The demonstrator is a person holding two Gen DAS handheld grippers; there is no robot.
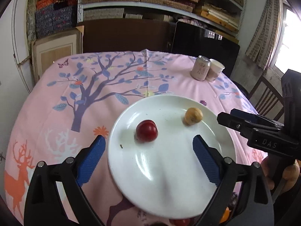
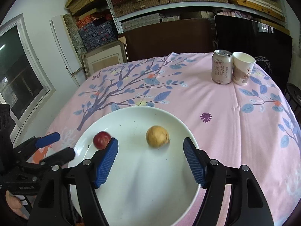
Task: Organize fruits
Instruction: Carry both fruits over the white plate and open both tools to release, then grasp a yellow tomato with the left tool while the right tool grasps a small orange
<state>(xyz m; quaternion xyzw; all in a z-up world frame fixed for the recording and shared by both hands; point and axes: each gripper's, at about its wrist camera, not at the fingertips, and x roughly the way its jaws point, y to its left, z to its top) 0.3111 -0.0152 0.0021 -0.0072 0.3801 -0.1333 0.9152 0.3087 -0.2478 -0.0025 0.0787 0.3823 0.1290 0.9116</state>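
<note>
A white plate (image 1: 169, 179) lies on the pink tablecloth near the front edge. On it lie a red round fruit (image 1: 146, 130) and a tan round fruit (image 1: 193, 116), apart from each other. My left gripper (image 1: 149, 141) is open and empty above the plate, just behind the red fruit. My right gripper (image 2: 150, 143) is open and empty, with the tan fruit (image 2: 157, 136) just ahead of its fingers and the red fruit (image 2: 101, 140) by its left finger. The plate (image 2: 143, 188) fills the lower right wrist view. The right gripper also shows at the right of the left wrist view (image 1: 223, 118).
A drink can (image 2: 222, 66) and a paper cup (image 2: 243, 67) stand together at the table's far right. A wooden chair (image 1: 267, 99) stands at the right side. More fruit (image 1: 225, 214) shows below the plate's near edge. Shelves with boxes are behind the table.
</note>
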